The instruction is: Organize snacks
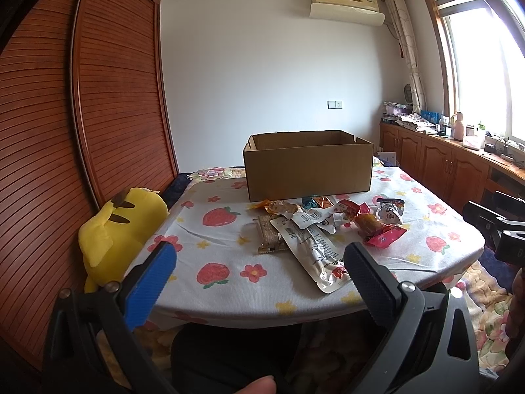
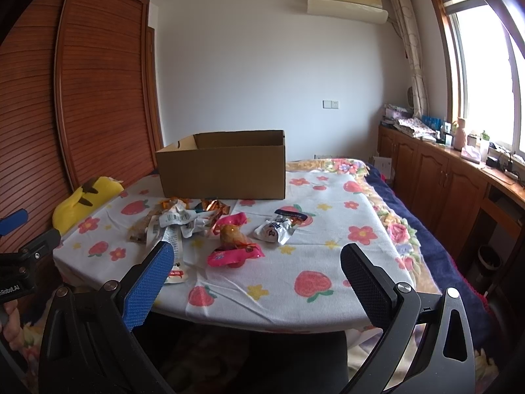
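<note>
An open cardboard box (image 1: 308,167) stands on the far part of a table with a strawberry-print cloth (image 1: 216,246); it also shows in the right wrist view (image 2: 223,170). In front of it lies a heap of snack packets: a long white pouch (image 1: 311,249), a pink-wrapped snack (image 1: 384,234) (image 2: 234,252), a small white bag (image 1: 388,211) (image 2: 277,228), orange and brown packets (image 1: 279,208). My left gripper (image 1: 259,262) is open and empty, near the table's front edge. My right gripper (image 2: 257,264) is open and empty, just short of the pink snack.
A yellow plush toy (image 1: 121,233) leans at the table's left edge against a wooden slatted wardrobe (image 1: 115,98). Wooden cabinets (image 2: 452,180) with clutter run under the window on the right. A flowered blanket (image 2: 393,226) lies beside the table.
</note>
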